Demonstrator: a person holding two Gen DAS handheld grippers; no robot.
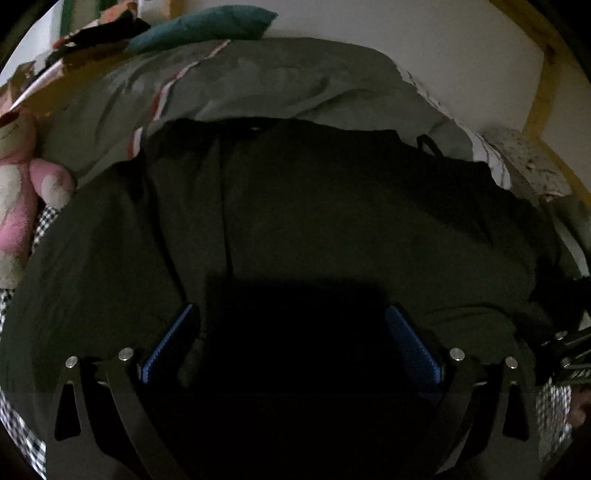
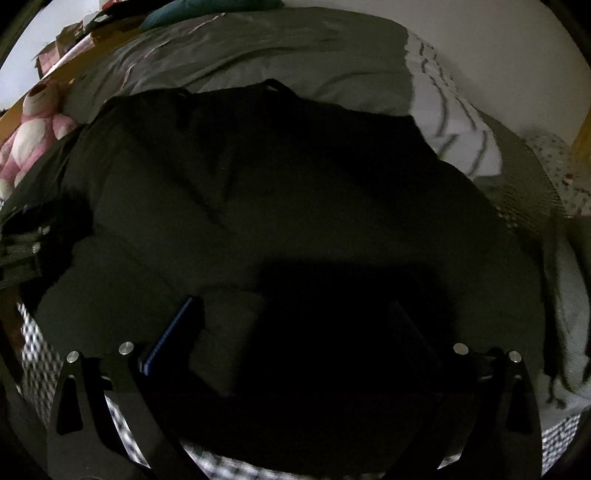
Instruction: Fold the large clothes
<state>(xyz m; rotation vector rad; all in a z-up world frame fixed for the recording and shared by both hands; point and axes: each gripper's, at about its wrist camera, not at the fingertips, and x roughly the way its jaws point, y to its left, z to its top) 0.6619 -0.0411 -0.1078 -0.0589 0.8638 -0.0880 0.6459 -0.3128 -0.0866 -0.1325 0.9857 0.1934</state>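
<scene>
While the dark jacket (image 1: 314, 206) lies bunched on the bed (image 2: 280, 40), folding looks barely begun. Left gripper (image 1: 291, 332) and right gripper (image 2: 295, 328) gape wide, holding nothing.

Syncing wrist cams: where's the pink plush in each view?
Left wrist: pink plush at the left edge, mid-height, beside the dark garment.
Right wrist: pink plush at the upper left, beside the dark garment.
Shared landmark: teal pillow at the top, left of centre.
</scene>
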